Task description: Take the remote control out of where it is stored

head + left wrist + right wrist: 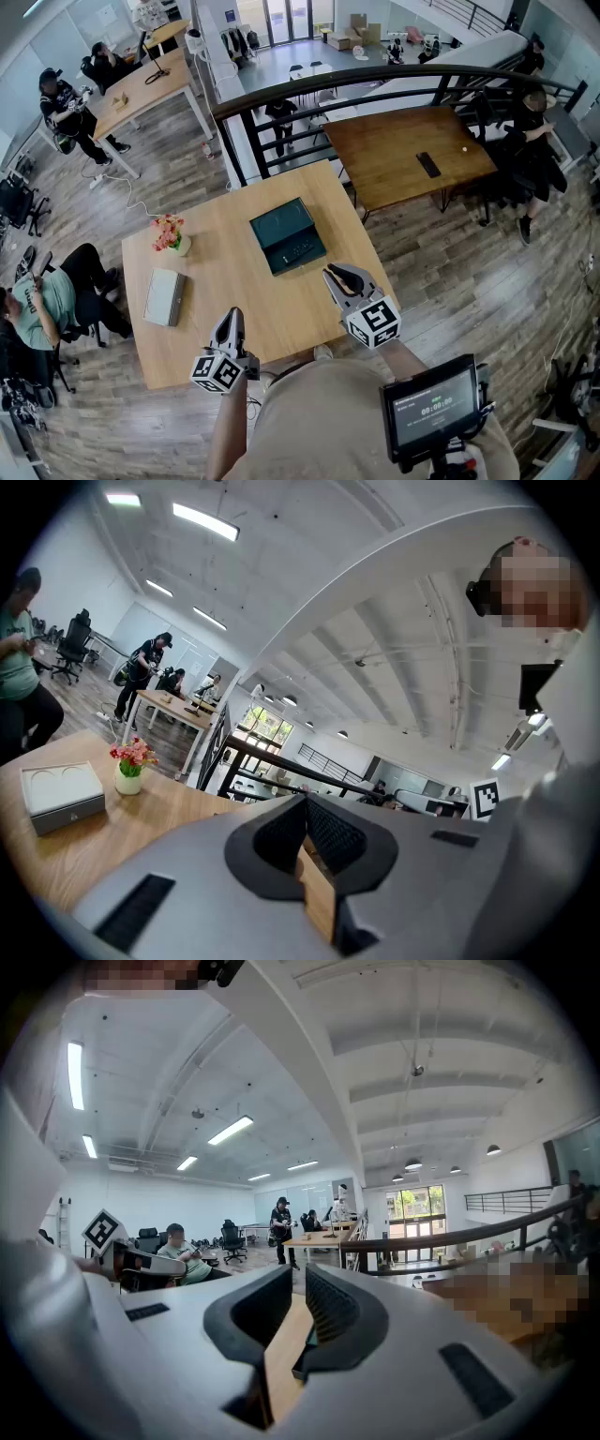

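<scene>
A dark green case [286, 234] lies open in the middle of the wooden table [234, 281]. In its near half rests a dark oblong thing with small light marks, apparently the remote control [299, 251]. My left gripper [231, 315] hovers over the table's near edge, left of the case and shut on nothing. My right gripper [331, 274] hangs just right of the case's near corner, also shut and empty. Both gripper views look up and level across the room: the left gripper [302, 803] and the right gripper [298, 1274] show closed jaws, and the case is out of sight in both.
A grey box [165, 296] [62, 795] lies on the table's left side, with a small vase of flowers [172, 234] [130, 765] behind it. A black railing [375, 84] runs beyond the table's far edge. A person sits at the left [42, 300].
</scene>
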### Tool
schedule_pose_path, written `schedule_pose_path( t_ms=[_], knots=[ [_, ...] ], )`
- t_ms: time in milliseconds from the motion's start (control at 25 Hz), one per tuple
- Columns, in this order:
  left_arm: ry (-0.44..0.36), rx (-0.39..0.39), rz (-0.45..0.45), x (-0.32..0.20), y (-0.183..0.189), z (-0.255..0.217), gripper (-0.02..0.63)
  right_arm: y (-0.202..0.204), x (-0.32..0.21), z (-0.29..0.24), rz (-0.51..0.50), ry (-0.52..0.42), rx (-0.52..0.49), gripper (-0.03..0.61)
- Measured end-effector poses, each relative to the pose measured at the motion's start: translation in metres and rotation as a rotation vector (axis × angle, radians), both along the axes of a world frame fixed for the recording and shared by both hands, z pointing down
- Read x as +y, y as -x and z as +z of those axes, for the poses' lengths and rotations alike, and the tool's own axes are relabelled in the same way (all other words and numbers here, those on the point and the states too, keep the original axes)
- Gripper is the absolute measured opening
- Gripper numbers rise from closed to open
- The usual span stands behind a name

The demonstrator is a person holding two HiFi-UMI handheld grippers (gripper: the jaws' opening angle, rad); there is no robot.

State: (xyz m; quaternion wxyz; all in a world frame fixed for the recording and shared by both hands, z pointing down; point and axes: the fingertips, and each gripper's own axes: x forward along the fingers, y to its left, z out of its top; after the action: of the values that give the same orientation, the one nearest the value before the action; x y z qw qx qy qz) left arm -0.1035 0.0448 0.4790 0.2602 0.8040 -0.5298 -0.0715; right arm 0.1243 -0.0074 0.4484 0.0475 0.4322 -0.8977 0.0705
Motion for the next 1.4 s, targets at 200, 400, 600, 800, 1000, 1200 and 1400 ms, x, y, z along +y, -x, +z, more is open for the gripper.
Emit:
schedule_pose_path(
  t_ms=[200,400,600,800,1000,1200,1400],
  knots=[
    [0.001,0.002,0.004,0.000,-0.002,0.000,0.006,0.000,0.001,0.000,-0.005,-0.003,0.007,0.054],
    [0.000,0.005,0.004,-0.002,-0.004,0.002,0.006,-0.002,0.001,0.000,-0.006,-0.010,0.014,0.054],
    [0.002,0.013,0.014,-0.007,-0.008,0.006,0.006,-0.004,-0.005,0.002,-0.009,0.036,-0.055,0.055],
    [0.008,0.015,0.023,-0.009,-0.012,0.013,0.006,-0.005,-0.002,0.003,-0.018,0.028,-0.069,0.066],
    [0.011,0.013,0.031,-0.013,-0.013,0.013,0.006,-0.002,-0.001,0.000,-0.037,0.014,-0.059,0.066],
    [0.023,0.017,0.036,-0.018,-0.015,0.013,0.006,0.001,0.000,0.001,-0.059,0.011,-0.049,0.066],
    [0.032,0.024,0.036,-0.012,-0.019,0.019,0.006,-0.003,0.005,0.011,-0.055,0.022,-0.031,0.066]
  ],
)
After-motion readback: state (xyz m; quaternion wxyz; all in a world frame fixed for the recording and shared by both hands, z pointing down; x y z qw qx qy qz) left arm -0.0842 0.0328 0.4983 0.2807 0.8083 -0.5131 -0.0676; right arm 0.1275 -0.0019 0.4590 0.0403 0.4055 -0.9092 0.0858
